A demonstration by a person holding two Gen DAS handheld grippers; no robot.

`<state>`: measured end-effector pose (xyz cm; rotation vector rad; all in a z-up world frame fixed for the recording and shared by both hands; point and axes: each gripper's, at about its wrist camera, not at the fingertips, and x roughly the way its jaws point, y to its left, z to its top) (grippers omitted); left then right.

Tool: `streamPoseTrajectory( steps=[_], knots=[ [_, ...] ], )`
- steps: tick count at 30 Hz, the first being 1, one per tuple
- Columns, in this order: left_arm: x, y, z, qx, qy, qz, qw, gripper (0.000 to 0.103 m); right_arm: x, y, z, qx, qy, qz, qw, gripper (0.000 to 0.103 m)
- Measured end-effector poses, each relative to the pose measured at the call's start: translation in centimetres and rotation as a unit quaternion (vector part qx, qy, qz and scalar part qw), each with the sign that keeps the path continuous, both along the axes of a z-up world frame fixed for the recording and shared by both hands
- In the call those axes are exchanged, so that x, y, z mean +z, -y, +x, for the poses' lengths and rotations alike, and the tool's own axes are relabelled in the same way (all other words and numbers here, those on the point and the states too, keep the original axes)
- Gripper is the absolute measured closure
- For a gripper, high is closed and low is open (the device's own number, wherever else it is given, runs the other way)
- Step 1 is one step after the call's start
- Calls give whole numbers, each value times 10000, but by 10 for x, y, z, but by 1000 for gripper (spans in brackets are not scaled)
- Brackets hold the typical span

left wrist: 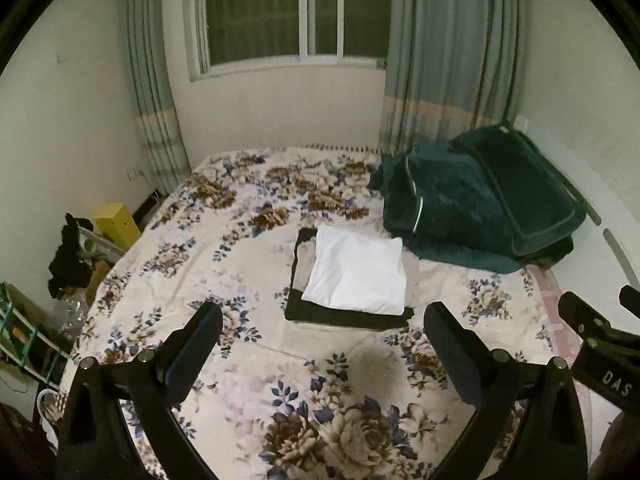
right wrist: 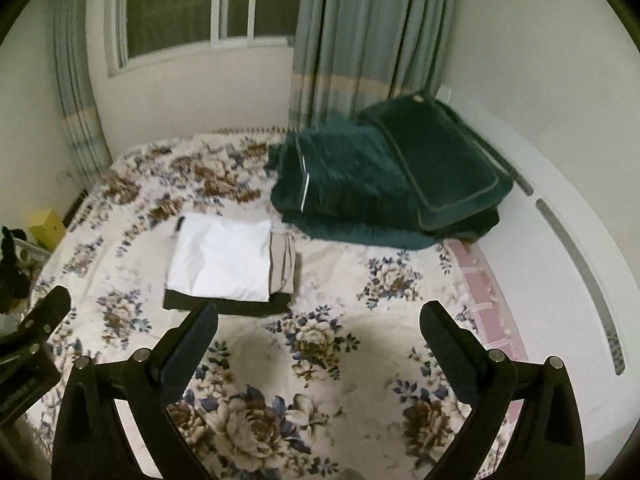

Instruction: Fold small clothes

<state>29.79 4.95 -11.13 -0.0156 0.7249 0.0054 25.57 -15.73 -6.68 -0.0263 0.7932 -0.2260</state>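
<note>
The only writing I could read was "DAS", in white letters on the black body of the right gripper (left wrist: 600, 344) where it edged into the left wrist view.

Both grippers hung above the floral bedspread (left wrist: 248, 248), their jaws spread wide and holding nothing. The left gripper (left wrist: 324, 332) sat just short of the folded stack; the right gripper (right wrist: 320, 332) was to the stack's right, with bare bedspread between its fingers.

The stack lay near the middle of the bed. A white folded garment (left wrist: 358, 274) rested on top, roughly square, turned slightly askew to the pieces below. Under it a beige folded piece (right wrist: 282, 266) stuck out along one side, its long edge running away from the grippers toward the window (left wrist: 296, 12). A black folded piece (left wrist: 344, 316) lay at the bottom, its long edge running across, nearest the grippers.

Beyond the stack, to the right, a dark green blanket (left wrist: 452, 208) was heaped beside the curtain (left wrist: 444, 60).
</note>
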Motion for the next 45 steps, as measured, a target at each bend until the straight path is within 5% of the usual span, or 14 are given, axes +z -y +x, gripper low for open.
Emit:
streamPoseTrajectory(
  steps=[8, 19, 45],
  knots=[
    [51, -1, -61, 2, 425, -26, 9991, 0, 65, -4, -88, 212, 434, 22, 9988, 1],
    [74, 6, -108, -52, 627, -34, 9980, 0, 120, 1, -153, 458, 874, -22, 9951, 1],
    [77, 13, -126, 88, 626, 11, 9980, 0, 122, 12, -155, 773, 860, 150, 9932, 0]
  ],
)
